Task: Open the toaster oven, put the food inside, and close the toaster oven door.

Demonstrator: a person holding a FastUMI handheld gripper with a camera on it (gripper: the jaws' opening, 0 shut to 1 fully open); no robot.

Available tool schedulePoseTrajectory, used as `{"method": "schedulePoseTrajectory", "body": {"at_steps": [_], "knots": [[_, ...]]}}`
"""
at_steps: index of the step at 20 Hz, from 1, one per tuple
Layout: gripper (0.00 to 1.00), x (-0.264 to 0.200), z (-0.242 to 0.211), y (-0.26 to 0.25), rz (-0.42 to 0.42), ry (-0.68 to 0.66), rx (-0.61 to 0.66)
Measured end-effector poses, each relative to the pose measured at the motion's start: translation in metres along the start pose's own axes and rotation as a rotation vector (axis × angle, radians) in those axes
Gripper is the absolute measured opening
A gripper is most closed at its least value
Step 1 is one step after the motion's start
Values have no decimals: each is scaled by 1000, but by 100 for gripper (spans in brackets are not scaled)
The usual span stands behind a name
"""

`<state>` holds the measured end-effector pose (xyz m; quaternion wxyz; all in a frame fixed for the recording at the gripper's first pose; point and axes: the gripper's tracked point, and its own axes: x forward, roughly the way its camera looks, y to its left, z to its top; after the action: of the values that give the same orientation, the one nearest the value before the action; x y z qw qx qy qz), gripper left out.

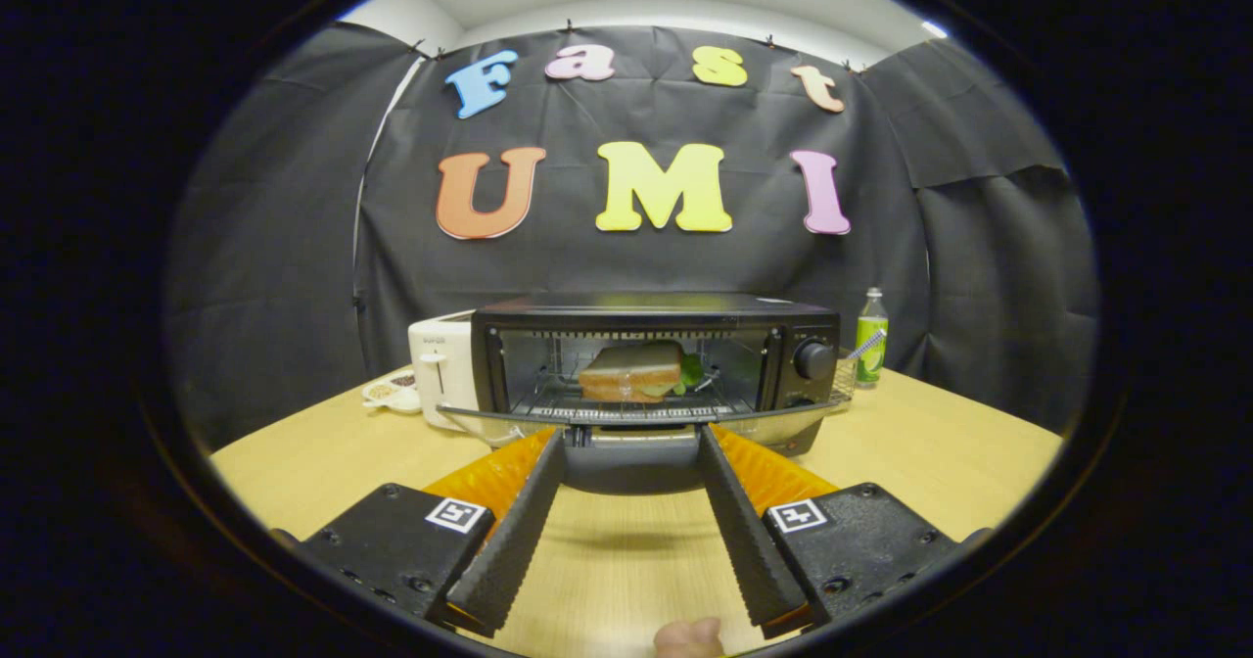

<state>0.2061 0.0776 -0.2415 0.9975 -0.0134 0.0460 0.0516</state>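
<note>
The desk [930, 443] looks like pale wood with a smooth, matt finish, and the booth's wall [294, 276] is matt black cloth. The toaster oven [654, 364] shows black metal casing, a thin wire rack [626, 405] and a glossy door [626, 421], while the bottle [870, 337] beside it is shiny plastic. The hand-held gripper [631, 433], fingers [514, 531] spread apart, has ribbed, rough-looking pads.

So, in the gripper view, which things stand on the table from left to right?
Small dish → white toaster → toaster oven, door down, sandwich inside → green bottle. The open gripper reaches the door's edge.
</note>
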Motion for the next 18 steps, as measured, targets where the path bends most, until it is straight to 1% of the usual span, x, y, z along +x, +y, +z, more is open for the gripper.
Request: {"method": "schedulePoseTrajectory", "body": {"at_steps": [3,7,12,15,18], "knots": [[90,7,9,0,-7,-25,-12],[100,12,19,-2,-25,-46,-43],[100,0,22,12,-11,-40,-74],[100,-11,34,18,-5,-49,-86],[100,-30,49,19,-16,-46,-87]]}}
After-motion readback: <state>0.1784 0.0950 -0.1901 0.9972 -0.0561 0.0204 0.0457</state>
